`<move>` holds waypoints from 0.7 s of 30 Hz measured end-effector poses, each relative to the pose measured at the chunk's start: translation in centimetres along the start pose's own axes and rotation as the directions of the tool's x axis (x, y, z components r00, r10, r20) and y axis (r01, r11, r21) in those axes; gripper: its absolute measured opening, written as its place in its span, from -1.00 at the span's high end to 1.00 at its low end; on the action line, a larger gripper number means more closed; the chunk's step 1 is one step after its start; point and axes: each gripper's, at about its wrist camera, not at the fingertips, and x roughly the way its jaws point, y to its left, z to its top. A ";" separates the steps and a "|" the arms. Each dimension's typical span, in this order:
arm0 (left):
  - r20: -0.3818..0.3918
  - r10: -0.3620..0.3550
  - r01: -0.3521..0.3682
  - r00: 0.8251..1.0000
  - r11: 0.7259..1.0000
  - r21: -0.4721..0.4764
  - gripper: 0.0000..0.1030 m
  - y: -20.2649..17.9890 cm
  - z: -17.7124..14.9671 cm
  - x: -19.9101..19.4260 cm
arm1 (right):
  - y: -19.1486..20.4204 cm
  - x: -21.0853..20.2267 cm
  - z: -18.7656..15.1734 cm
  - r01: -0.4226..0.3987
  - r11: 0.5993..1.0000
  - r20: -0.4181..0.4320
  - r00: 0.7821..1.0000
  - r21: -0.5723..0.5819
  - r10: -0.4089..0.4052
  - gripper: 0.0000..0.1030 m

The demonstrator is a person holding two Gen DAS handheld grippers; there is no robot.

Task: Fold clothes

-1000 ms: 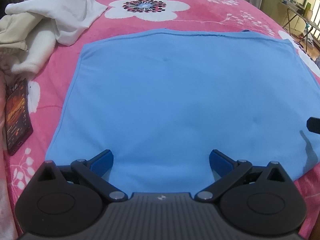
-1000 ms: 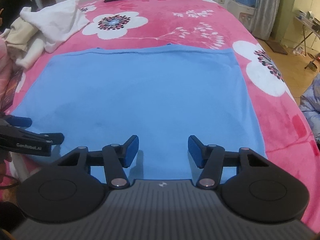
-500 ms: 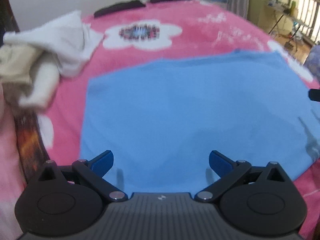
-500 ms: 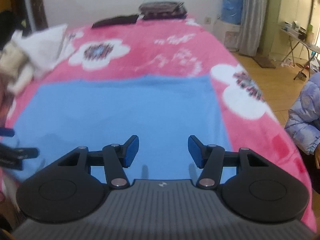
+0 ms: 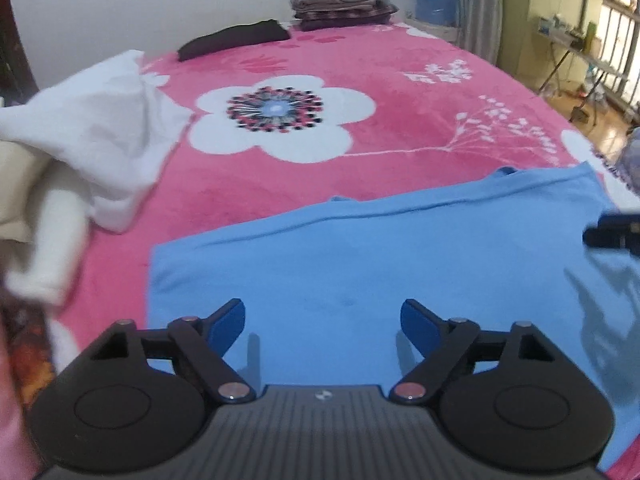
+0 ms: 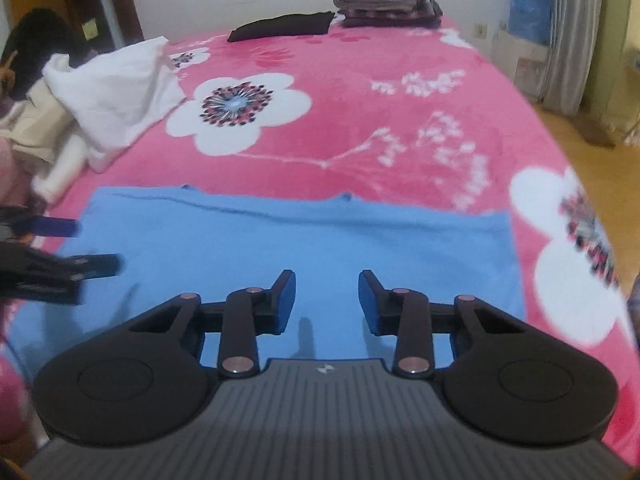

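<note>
A light blue garment (image 5: 360,264) (image 6: 304,240) lies flat, folded into a rectangle, on the pink flowered blanket (image 5: 360,60) (image 6: 360,92). My left gripper (image 5: 322,322) hovers over its near left part, jaws closing with nothing between them. My right gripper (image 6: 327,300) hovers over its near right part, jaws also closing on nothing. Each gripper shows at the edge of the other's view: the right one (image 5: 612,234), the left one (image 6: 76,246).
A heap of white and cream clothes (image 5: 92,140) (image 6: 108,96) lies at the left. A black folded item (image 5: 236,38) (image 6: 284,26) and a stack of folded clothes (image 5: 344,2) (image 6: 388,2) sit at the far end. The bed's edge and the wooden floor (image 6: 592,148) are to the right.
Both grippers have pulled back and tilted up, so more of the far bed shows. Both pairs of jaws have narrowed. The blue garment stays flat.
</note>
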 end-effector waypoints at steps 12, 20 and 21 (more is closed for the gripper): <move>0.025 -0.203 0.192 0.979 0.955 0.228 -0.03 -8.7 2.8 3.5 | -7.0 0.4 -1.0 0.136 0.987 0.041 0.989 0.089 -0.140 0.78; 0.015 -0.203 0.191 0.979 0.941 0.278 0.16 -11.5 4.0 6.1 | -9.7 5.8 0.9 0.075 0.992 0.027 0.997 0.100 -0.078 0.85; 0.014 -0.205 0.193 0.979 0.941 0.278 0.16 -11.6 4.2 6.1 | -9.9 6.2 1.3 0.073 0.992 0.037 0.996 0.100 -0.077 0.85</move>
